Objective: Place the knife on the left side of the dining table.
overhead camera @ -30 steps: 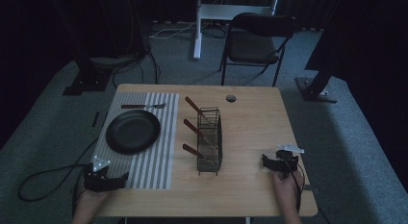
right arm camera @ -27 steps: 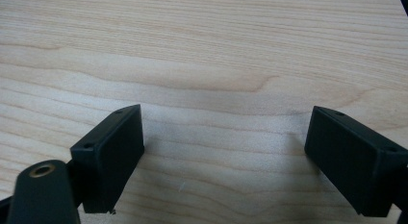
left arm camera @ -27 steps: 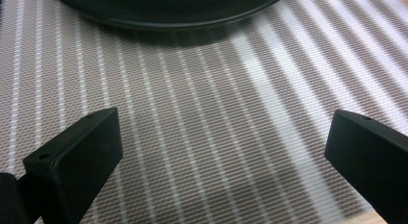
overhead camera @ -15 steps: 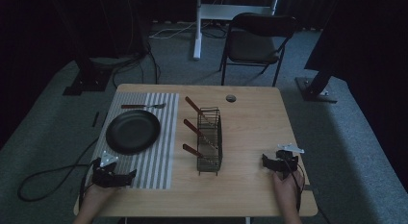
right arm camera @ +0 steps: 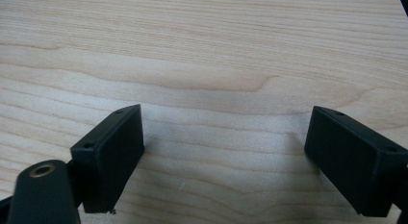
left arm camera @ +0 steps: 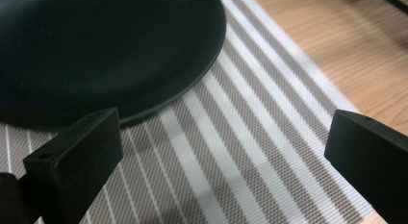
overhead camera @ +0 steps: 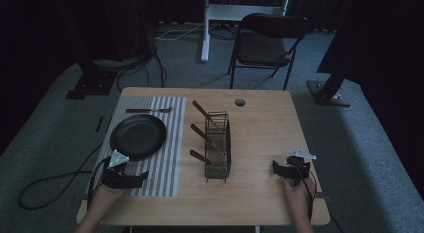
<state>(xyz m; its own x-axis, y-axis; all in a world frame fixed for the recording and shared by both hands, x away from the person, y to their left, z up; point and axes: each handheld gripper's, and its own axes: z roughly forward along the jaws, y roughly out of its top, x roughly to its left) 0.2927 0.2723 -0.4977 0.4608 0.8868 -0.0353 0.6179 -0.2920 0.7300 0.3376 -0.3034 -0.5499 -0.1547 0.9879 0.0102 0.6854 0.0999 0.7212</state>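
A black plate (overhead camera: 138,136) lies on a striped placemat (overhead camera: 170,158) on the left half of the wooden table (overhead camera: 260,138). My left gripper (overhead camera: 137,179) rests on the mat's near part, just below the plate, open and empty. In the left gripper view the plate (left arm camera: 96,46) sits past the spread jaws over the striped mat (left arm camera: 250,137). A wire rack (overhead camera: 218,145) holds three brown-handled utensils (overhead camera: 200,133) at the table's middle. A fork (overhead camera: 148,110) lies at the mat's far end. My right gripper (overhead camera: 278,169) sits open on bare wood (right arm camera: 202,65) at the near right.
A small round grommet (overhead camera: 240,102) is set in the table near its far edge. A folding chair (overhead camera: 265,43) and a white stand (overhead camera: 205,28) are behind the table. Cables (overhead camera: 50,183) trail on the floor at the left.
My left gripper has moved right and slightly forward onto the striped mat, closer to the plate. The right gripper has stayed where it was.
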